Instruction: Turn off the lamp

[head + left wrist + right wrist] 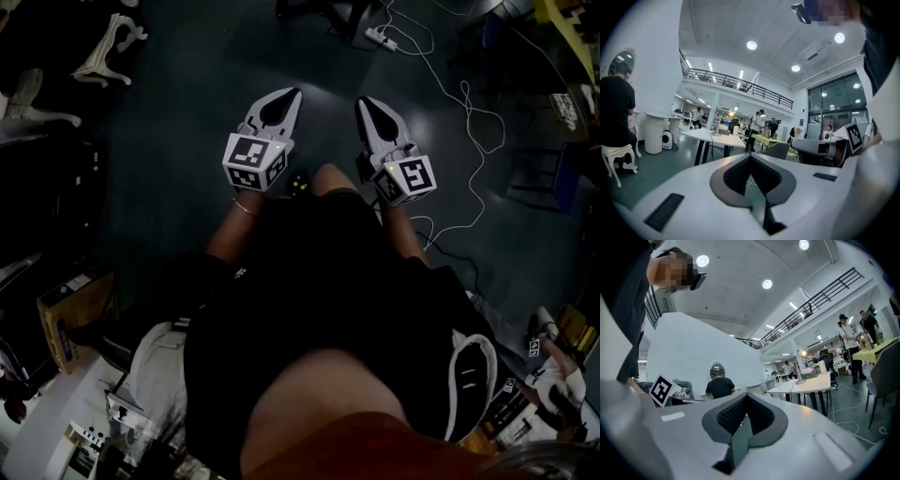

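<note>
The lamp (731, 114) glows far across the hall, standing on a white table (712, 137) in the left gripper view. The right gripper view shows the same lit lamp (802, 353) on that white table (806, 385), off to the right. My left gripper (291, 93) and right gripper (364, 101) are held side by side over the dark floor, both shut and empty. Seen from their own cameras, the left gripper (751, 157) and right gripper (746, 397) have their jaws pressed together, well short of the lamp.
White cables (469, 103) and a power strip (380, 37) lie on the floor ahead right. A white stool (108, 52) stands ahead left. A seated person (616, 112) is at the left; others stand near a yellow-green table (766, 139). A grey chair (778, 150) is beyond.
</note>
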Demonstrator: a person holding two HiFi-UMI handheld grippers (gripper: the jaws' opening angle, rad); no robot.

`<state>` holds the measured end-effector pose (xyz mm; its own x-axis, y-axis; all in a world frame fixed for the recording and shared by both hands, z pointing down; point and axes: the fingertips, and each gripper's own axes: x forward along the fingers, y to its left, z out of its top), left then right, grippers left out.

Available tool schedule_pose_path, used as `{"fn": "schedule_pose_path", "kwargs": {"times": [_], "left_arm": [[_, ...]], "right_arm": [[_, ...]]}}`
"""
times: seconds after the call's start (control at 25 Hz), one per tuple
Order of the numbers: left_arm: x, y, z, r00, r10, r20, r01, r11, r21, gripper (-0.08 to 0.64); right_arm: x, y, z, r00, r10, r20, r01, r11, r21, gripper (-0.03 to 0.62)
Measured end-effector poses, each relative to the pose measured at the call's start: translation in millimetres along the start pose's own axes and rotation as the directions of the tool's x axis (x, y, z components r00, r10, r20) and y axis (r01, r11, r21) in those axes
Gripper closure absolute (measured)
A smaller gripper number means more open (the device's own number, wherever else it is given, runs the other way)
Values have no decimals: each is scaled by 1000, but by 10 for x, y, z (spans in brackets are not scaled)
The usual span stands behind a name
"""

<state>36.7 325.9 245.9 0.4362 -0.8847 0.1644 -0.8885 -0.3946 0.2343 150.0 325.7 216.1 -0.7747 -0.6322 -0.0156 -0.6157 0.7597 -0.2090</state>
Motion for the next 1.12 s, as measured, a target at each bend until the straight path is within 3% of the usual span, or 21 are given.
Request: {"fn": "schedule_pose_path", "kwargs": {"times": [0.6,1.12], "left_arm": [[27,409,24,996,87,6,-87,996,-15,561],[661,1085,169,994,106,-11,-106,993,-53,561]], "right_arm": [[415,-167,-54,999,51,-14,-50,997,62,595],[1173,-770,-66,998,34,-51,-31,999,44,595]]}}
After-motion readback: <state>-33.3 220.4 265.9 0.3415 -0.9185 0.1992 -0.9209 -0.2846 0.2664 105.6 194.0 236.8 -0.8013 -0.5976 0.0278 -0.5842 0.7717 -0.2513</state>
